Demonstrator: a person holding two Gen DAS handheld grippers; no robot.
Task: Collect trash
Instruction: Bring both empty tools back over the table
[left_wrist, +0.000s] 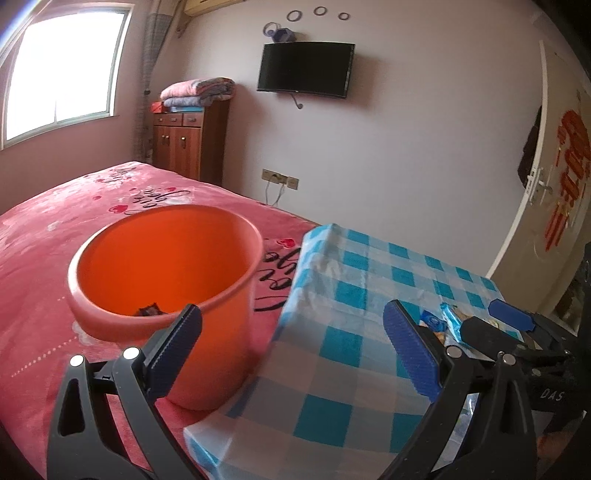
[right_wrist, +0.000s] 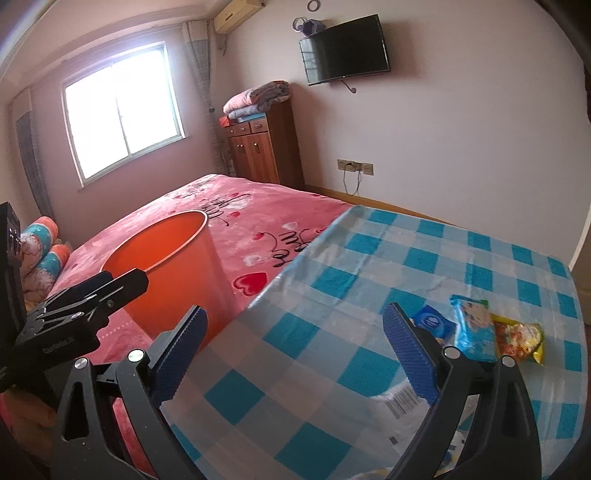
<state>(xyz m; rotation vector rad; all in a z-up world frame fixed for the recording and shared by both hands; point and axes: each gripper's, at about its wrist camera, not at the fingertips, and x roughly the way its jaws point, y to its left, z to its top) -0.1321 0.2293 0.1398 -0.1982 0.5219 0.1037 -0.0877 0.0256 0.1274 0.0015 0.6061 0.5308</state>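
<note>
Right wrist view — orange bin (right_wrist: 177, 273) beside table edge (right_wrist: 295, 266), wrappers (right_wrist: 476, 328) near far corner.

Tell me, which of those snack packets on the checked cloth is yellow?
The crinkly yellow-and-orange packet, farthest right. Beside it lie a light-blue wrapper and a small dark-blue pack.

The right tongs (right_wrist: 293, 349) gape wide over the checked bench (right_wrist: 332, 295). At four o'clock lie a blue packet (right_wrist: 474, 330), a yellow wrapper (right_wrist: 521, 338) and a small blue pack (right_wrist: 432, 321). At nine o'clock an orange bin (right_wrist: 177, 266) stands on the bed (right_wrist: 258, 218).
</note>
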